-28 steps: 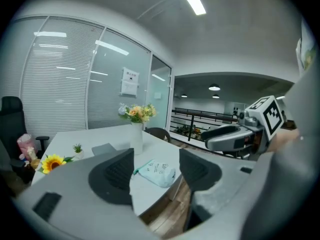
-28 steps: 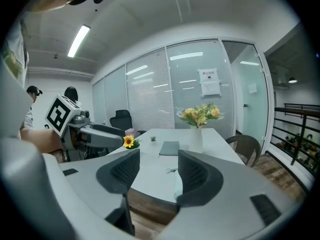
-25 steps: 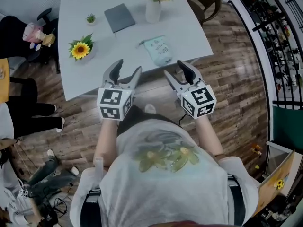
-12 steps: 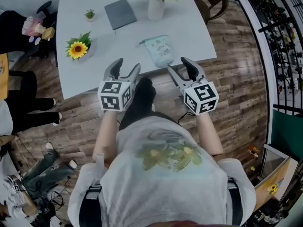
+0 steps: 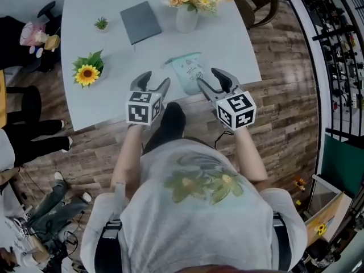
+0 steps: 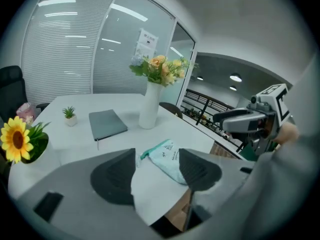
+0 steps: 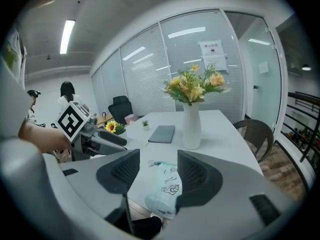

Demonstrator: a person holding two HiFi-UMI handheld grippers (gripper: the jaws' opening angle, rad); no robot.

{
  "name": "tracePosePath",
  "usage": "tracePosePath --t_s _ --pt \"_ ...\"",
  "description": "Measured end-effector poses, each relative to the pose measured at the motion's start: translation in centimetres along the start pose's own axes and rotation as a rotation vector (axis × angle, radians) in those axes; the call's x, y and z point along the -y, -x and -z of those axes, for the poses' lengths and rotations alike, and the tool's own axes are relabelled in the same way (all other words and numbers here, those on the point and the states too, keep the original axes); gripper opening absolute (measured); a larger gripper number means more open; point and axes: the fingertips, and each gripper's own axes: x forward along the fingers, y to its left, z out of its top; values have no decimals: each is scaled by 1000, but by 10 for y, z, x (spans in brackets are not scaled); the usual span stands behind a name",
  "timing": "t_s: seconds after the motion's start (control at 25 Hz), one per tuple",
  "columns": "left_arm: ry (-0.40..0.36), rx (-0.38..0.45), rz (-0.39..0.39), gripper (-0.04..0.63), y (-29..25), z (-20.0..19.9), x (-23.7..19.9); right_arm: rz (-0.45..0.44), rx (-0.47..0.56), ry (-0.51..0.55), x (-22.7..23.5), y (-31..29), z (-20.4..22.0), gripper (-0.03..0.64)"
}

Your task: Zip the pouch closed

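Both hand-held grippers open at the worktop edge, pouch not gripped.

My left hand-held gripper (image 5: 154, 81) and right hand-held gripper (image 5: 211, 79) hover over the near edge of the white worktop (image 5: 114, 95), jaws apart on both, nothing clamped. The pale green pouch (image 5: 190, 73) lies flat near that edge, just ahead of and between the two, closer to the right one. Each gripper view shows it through the jaw gap, beyond the tips, not touching. Further back: grey notebook (image 5: 140, 21), white vase of flowers (image 5: 186, 16), sunflower (image 5: 87, 74) on the left, small potted plant (image 5: 101, 23). Can't tell the zip's state.
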Motion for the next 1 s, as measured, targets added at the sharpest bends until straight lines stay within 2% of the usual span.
tracePosePath --t_s 0.68,1.0 --pt "91 -178 13 262 -92 33 -42 -92 -136 50 31 -95 0 232" --pt "76 -287 37 241 -128 52 -48 -91 -164 49 44 -115 7 232"
